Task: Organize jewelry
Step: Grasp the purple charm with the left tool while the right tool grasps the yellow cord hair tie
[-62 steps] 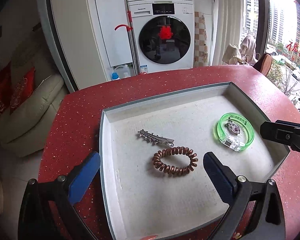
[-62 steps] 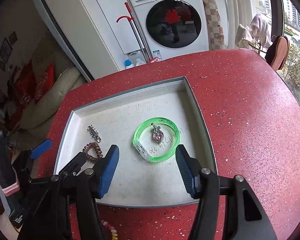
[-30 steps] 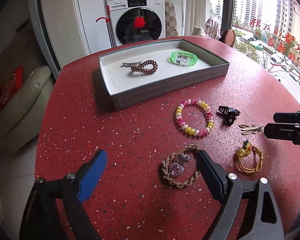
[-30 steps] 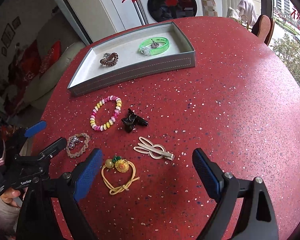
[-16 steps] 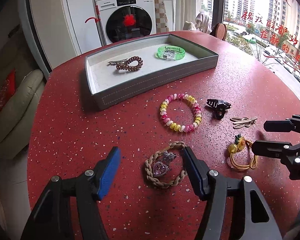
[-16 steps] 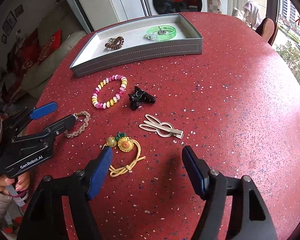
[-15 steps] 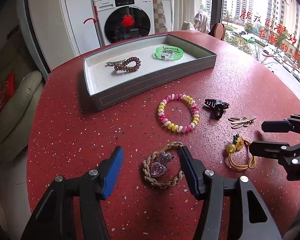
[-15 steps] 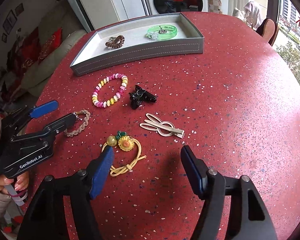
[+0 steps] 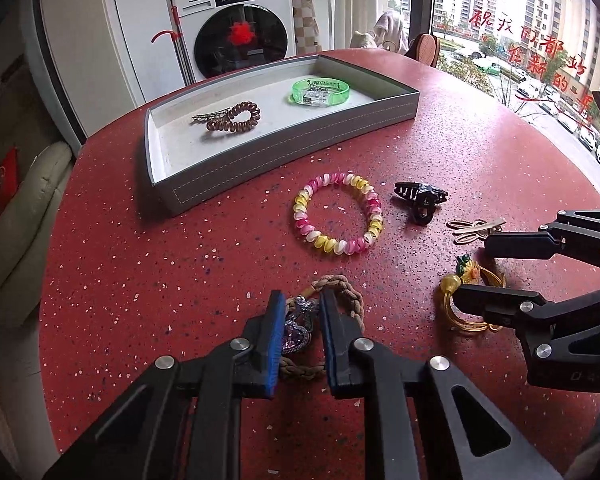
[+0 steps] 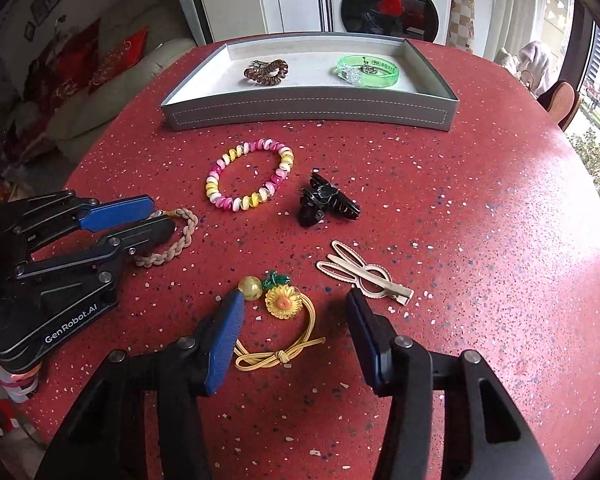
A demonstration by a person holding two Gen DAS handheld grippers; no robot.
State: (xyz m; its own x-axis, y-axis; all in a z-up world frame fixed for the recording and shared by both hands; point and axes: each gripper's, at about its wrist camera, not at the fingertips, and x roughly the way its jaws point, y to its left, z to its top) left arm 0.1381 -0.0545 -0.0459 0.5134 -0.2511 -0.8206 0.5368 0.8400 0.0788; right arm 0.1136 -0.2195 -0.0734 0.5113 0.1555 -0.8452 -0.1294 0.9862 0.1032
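Observation:
On the red table, my left gripper (image 9: 300,312) is closing, its blue pads pressing the purple heart charm of a braided beige bracelet (image 9: 348,296). The right wrist view shows the left gripper (image 10: 160,216) astride the braided bracelet's (image 10: 176,240) end. My right gripper (image 10: 296,312) is closing too. A yellow hair tie with a sunflower (image 10: 284,300) lies between its pads, and neither presses on it. The grey tray (image 9: 284,156) at the back holds a brown spiral hair tie (image 9: 236,116), a silver clip and a green bangle (image 9: 320,90).
A pink and yellow beaded bracelet (image 10: 248,176), a black claw clip (image 10: 324,200) and a beige rabbit-shaped hair clip (image 10: 364,276) lie loose between the tray and the grippers. The table's curved edge runs left and right. A washing machine and a sofa stand beyond.
Both grippers came back from the tray to the loose pieces. The left jaws went from wide to closed around the braided bracelet. The right jaws narrowed and sank over the yellow hair tie.

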